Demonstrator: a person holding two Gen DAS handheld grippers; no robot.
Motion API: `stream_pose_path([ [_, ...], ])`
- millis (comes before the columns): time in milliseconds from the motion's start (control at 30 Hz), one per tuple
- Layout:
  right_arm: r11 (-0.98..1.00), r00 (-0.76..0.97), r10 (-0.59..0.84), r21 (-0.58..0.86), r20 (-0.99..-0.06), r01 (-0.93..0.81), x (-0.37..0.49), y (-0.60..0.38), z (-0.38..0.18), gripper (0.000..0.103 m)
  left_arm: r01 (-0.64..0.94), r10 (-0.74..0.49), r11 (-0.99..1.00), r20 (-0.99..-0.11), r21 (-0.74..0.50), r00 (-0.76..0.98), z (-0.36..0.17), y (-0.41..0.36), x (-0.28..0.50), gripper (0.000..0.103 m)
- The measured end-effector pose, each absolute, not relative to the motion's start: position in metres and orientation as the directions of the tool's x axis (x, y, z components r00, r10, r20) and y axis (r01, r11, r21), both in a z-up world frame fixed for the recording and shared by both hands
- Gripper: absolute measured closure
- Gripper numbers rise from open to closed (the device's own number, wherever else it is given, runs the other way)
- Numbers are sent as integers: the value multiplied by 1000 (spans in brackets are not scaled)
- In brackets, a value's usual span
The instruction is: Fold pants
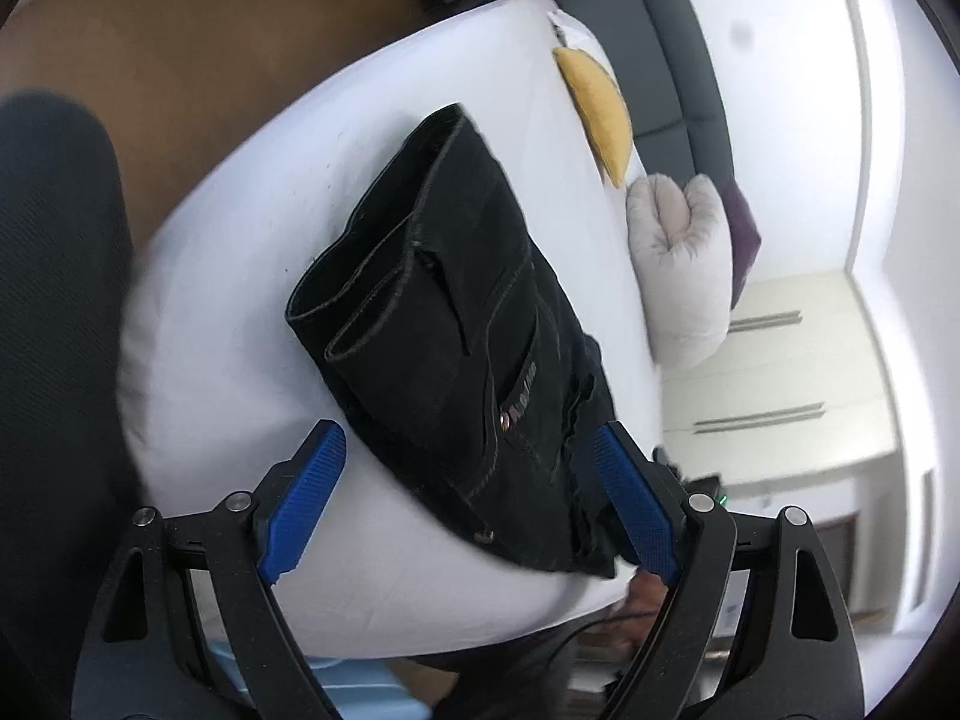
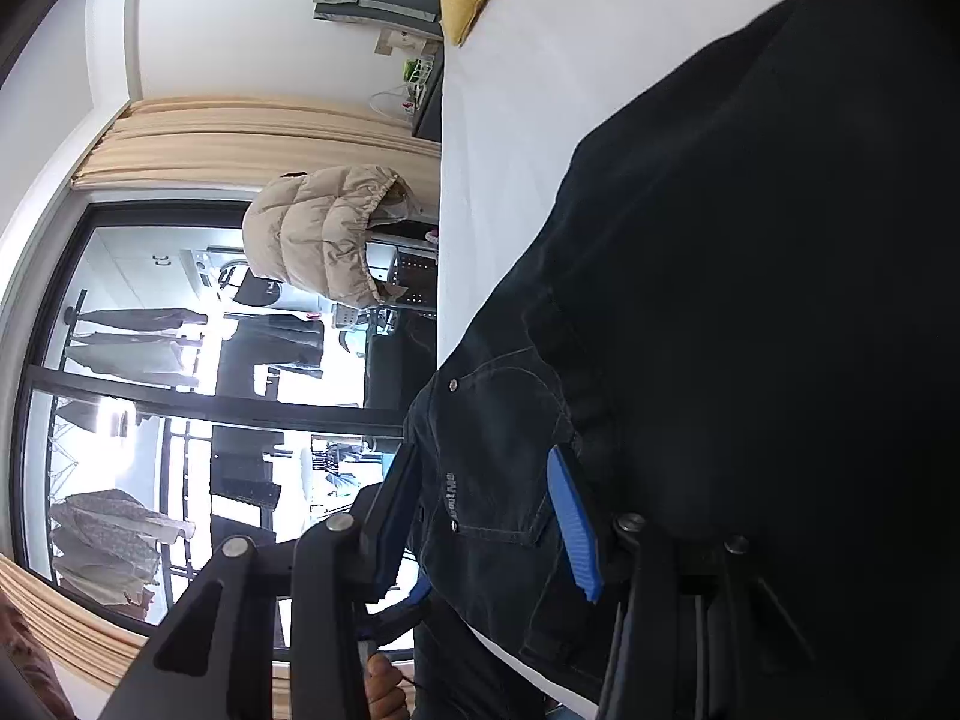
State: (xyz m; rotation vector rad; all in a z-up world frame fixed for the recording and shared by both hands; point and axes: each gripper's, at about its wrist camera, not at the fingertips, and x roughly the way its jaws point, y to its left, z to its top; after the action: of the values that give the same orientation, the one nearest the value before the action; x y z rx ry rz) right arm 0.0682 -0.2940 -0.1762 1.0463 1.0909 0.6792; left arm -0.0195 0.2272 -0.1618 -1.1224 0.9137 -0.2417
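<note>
The left gripper (image 1: 468, 504) hangs spread wide and empty over the near end of the black pants (image 1: 456, 324), which lie folded on the white bed (image 1: 240, 276); the right gripper (image 2: 486, 516) straddles the waistband corner, jaws apart. A shallow bite there could catch one layer and drag the fold open

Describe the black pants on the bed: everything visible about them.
The black pants look like dark denim, with contrast stitching, metal rivets, a pocket and a small label. They lie folded into a compact bundle on the white bed, both leg hems stacked at the far end, open cuffs showing. The waist and pocket end overhangs the near edge. The left gripper is open, its fingers astride that end; the right gripper straddles the pocket area too, apparently not clamped.
</note>
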Motion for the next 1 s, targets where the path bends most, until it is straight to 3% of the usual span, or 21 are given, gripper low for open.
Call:
stream_pose_path([
  [200, 372, 341, 866, 927, -366, 52, 69, -299, -180, 57, -272, -604, 334, -426, -903, 674, -195, 240, -8, 22],
  [267, 371, 335, 868, 927, -368, 56, 70, -298, -182, 59, -287, -601, 305, -418, -908, 682, -202, 246, -6, 31],
  [400, 376, 327, 867, 924, -377, 70, 73, -297, -185, 59, -320, -609, 269, -418, -908, 674, -215, 258, -11, 70],
  [633, 423, 287, 859, 904, -423, 65, 83, -290, -184, 59, -286, -591, 349, -447, -892, 671, -209, 257, -5, 87],
  [833, 500, 199, 838, 861, -509, 96, 98, -274, -196, 60, -239, -569, 440, -475, -865, 671, -184, 248, 2, 89],
  [1000, 559, 137, 807, 817, -575, 138, 105, -272, -214, 92, -170, -541, 554, -508, -815, 671, -146, 230, 8, 89],
])
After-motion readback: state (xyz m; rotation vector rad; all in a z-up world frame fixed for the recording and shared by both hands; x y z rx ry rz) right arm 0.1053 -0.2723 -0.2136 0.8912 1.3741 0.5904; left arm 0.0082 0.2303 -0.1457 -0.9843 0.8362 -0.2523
